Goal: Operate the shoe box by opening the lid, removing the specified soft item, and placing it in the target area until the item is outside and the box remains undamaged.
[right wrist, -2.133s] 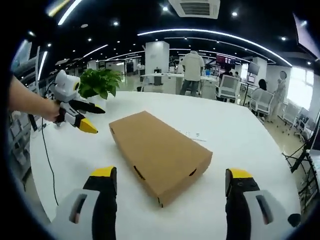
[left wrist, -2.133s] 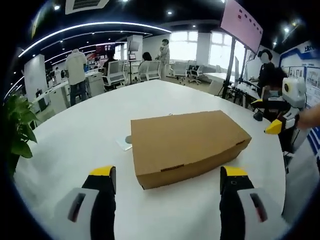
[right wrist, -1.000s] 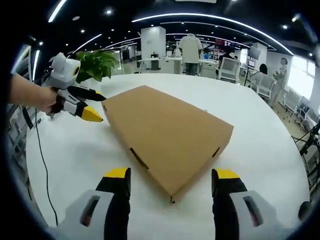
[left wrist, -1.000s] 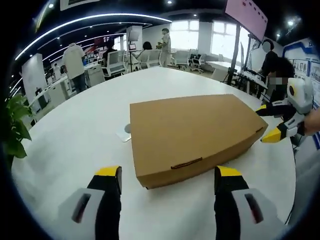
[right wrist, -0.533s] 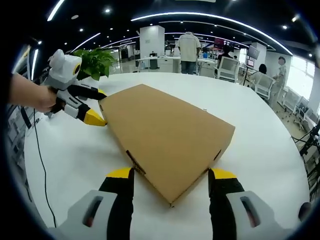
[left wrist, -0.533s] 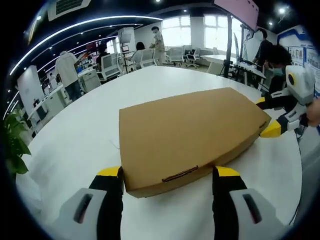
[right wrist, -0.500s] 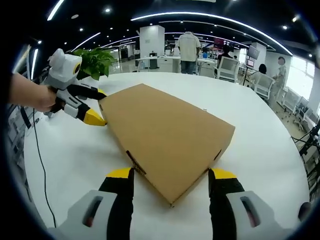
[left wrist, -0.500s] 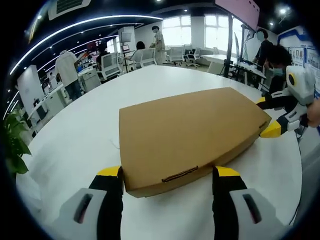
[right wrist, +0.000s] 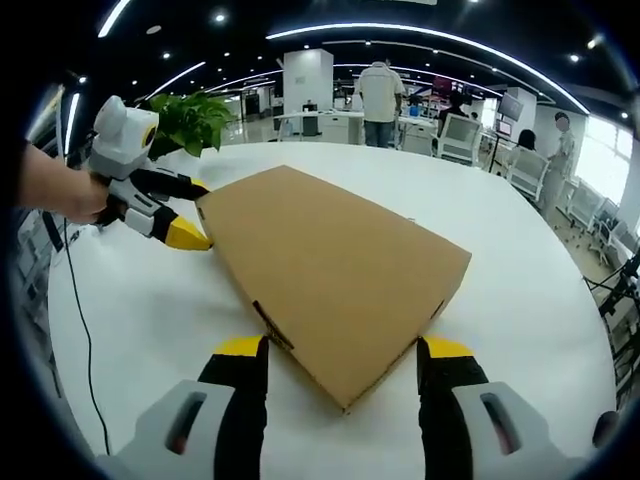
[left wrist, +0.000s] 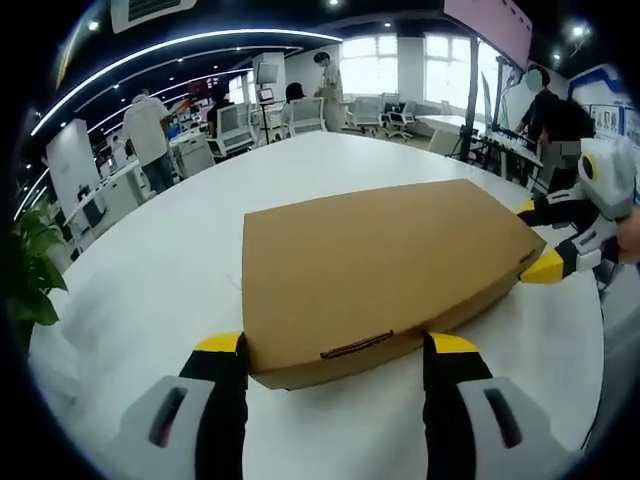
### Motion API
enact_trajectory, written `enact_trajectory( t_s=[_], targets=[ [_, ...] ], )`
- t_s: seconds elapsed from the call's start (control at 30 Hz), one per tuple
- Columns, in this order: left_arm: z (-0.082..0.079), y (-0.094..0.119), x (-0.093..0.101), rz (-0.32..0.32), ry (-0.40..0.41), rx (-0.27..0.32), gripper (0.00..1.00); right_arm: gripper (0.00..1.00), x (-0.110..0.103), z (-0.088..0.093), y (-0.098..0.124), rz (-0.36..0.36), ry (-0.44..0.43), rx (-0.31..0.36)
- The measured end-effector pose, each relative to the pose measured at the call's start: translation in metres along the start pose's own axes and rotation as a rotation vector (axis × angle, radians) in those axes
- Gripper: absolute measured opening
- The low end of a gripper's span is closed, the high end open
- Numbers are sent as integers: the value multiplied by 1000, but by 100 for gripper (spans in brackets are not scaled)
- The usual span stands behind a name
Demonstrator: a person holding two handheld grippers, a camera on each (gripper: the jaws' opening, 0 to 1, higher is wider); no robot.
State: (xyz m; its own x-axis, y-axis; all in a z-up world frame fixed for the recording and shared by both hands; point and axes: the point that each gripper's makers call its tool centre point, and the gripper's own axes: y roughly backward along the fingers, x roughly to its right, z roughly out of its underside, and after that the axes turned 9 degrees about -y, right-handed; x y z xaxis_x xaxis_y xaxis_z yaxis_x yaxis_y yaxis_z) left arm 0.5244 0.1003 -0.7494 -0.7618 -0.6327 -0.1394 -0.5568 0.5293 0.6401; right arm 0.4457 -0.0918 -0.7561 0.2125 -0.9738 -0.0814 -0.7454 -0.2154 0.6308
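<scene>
While the lid is still down, the brown shoe box [left wrist: 385,268] lies flat on the white round tabletop [left wrist: 170,260], and both tools have it framed at opposite ends. In the left gripper view, the left tool [left wrist: 333,350] stands with its 2 yellow-tipped jaws wide apart, 1 on each side of the box's near end wall, just beside its corners; whether they touch the cardboard cannot be told. A slot-like tab cut shows in that near wall. In the right gripper view, the right tool [right wrist: 340,355] is likewise spread, its jaws straddling the near corner of the box [right wrist: 330,265] without clamping it. That view also catches the left tool [right wrist: 178,222] at the far-left end of the box, its jaws parted about the edge there and held by a hand [right wrist: 62,195]. The right tool [left wrist: 558,250] appears in the left gripper view at the box's far-right end.

The step in hand looks like the approach for opening the lid: nothing is lifted, and the soft item is hidden inside. The next move probably calls for 1 tool to steady the base while the other catches the lid's edge and raises it gently, so the thin cardboard neither tears nor creases. A potted plant [right wrist: 195,120] stands at the tabletop's edge, and people stand in the office behind.
</scene>
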Motion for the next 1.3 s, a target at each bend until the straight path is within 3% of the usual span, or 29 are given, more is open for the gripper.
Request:
enact_trajectory(
  t_s=[0.53, 1.0, 1.2, 1.3],
  targets=[
    [5, 10, 7, -57, 44, 9, 70, 59, 0, 0, -1, -18, 42, -11],
    [11, 17, 16, -102, 98, -40, 70, 58, 4, 2, -2, -58, 86, -40],
    [16, 25, 25, -141, 131, -32, 70, 61, 2, 3, -3, -77, 115, -52],
    [17, 28, 28, -156, 147, -33, 70, 61, 4, 1, -2, -92, 90, -51]
  ],
)
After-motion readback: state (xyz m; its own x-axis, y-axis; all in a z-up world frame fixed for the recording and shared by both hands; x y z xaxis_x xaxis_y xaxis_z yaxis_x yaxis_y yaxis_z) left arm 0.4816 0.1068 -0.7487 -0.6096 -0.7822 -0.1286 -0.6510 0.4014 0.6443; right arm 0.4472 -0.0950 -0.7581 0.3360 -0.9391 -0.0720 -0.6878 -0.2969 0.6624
